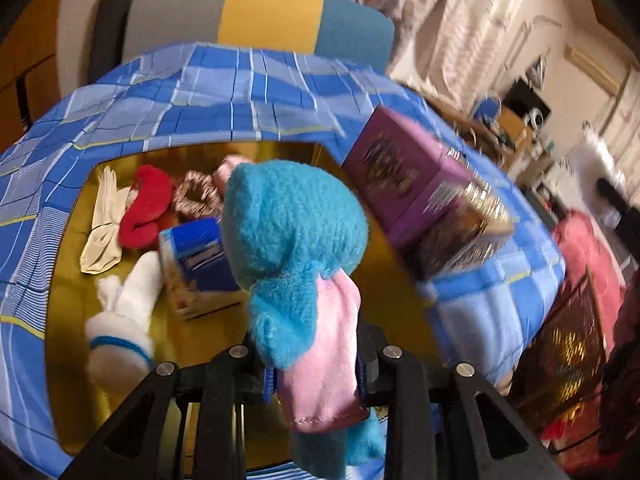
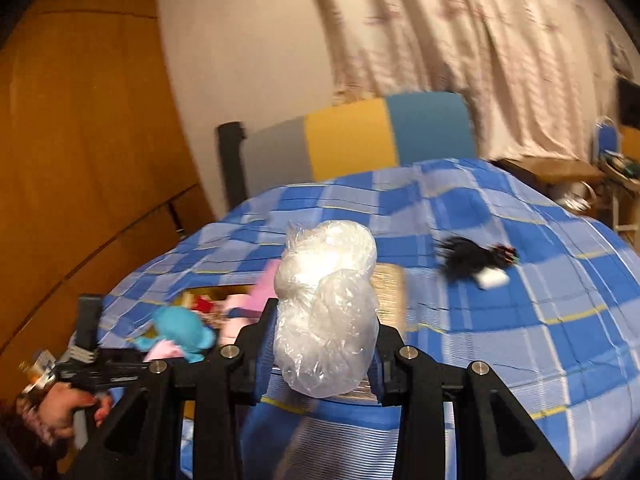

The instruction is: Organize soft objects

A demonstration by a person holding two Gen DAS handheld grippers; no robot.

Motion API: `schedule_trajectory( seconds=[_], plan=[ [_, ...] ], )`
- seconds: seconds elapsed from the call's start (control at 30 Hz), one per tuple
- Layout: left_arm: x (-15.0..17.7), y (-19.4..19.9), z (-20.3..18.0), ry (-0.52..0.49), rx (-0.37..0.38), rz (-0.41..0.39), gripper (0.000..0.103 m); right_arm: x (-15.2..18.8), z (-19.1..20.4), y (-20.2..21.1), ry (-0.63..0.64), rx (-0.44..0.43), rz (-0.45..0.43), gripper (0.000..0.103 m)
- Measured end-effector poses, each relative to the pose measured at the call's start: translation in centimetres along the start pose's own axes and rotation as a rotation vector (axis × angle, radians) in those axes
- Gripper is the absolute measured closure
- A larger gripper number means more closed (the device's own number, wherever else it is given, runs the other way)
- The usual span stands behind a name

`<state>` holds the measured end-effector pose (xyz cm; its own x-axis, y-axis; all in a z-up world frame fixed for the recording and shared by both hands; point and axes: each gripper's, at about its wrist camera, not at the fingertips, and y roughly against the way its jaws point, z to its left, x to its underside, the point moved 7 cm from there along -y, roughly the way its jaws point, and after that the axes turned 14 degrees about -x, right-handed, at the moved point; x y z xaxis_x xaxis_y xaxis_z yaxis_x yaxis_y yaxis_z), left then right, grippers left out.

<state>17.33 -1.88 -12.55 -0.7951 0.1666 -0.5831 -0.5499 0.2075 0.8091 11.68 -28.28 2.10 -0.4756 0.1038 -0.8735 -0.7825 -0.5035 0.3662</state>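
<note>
The left tool [image 1: 316, 380] is clamped on a blue and pink plush toy [image 1: 296, 248], gripping it by its pink cloth part so the fuzzy blue head stands up in front of the camera, above the open golden box [image 1: 68, 280] that sits on the bed's blue checked cover [image 1: 208, 92]. Inside that box lie a cream glove [image 1: 102, 224], a red fuzzy piece [image 1: 144, 208], a pinkish scrunchie [image 1: 196, 196], a white sock with a blue band [image 1: 120, 320] and a small blue-topped carton [image 1: 200, 260], close together. A purple box [image 1: 416, 188] stands at the golden box's right edge, blurred. The right tool [image 2: 320, 364] is closed around a crumpled clear plastic bag [image 2: 326, 300] with something white inside, held over the bed. On the cover to the right, well apart from the bag, lies a black furry item with a white tag [image 2: 476, 260]. In the right wrist view the plush toy [image 2: 176, 336] shows low on the left, over the box
</note>
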Motion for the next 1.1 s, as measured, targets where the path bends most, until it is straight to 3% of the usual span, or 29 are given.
schedule_trajectory(
  seconds=[0.13,0.3,0.43,0.53,0.67,0.73,0.83,0.87,1.1],
  plan=[
    [1.0,-0.7,2.2,-0.049,-0.017,0.033,0.075,0.4,3.8,-2.8,0.068,-0.051,0.042,0.064],
    [1.5,-2.1,5.0,-0.003,-0.002,0.075,0.075,2.3,6.8,-6.4,0.049,-0.123,0.119,0.064],
    [1.7,-2.6,6.3,-0.128,-0.048,0.103,0.074,4.1,8.7,-8.8,0.055,-0.154,0.189,0.064],
    [1.2,-2.9,7.3,-0.21,-0.124,0.113,0.071,5.2,9.3,-10.3,0.061,-0.151,0.232,0.064],
    [0.7,-3.3,9.1,-0.28,-0.288,0.119,0.07,6.5,9.9,-12.0,0.052,-0.15,0.293,0.064],
    [0.9,-2.8,8.9,-0.242,-0.201,0.133,0.069,7.1,10.2,-13.0,0.044,-0.163,0.326,0.064],
    [1.8,-1.0,8.0,-0.167,0.01,0.152,0.067,8.1,10.6,-14.3,0.036,-0.169,0.379,0.064],
    [2.0,-0.7,8.0,-0.154,0.031,0.162,0.067,8.4,10.6,-14.7,0.036,-0.171,0.393,0.064],
    [2.6,0.7,10.2,-0.074,-0.085,0.134,0.061,10.6,11.3,-18.0,-0.014,-0.197,0.5,0.063]
  ],
)
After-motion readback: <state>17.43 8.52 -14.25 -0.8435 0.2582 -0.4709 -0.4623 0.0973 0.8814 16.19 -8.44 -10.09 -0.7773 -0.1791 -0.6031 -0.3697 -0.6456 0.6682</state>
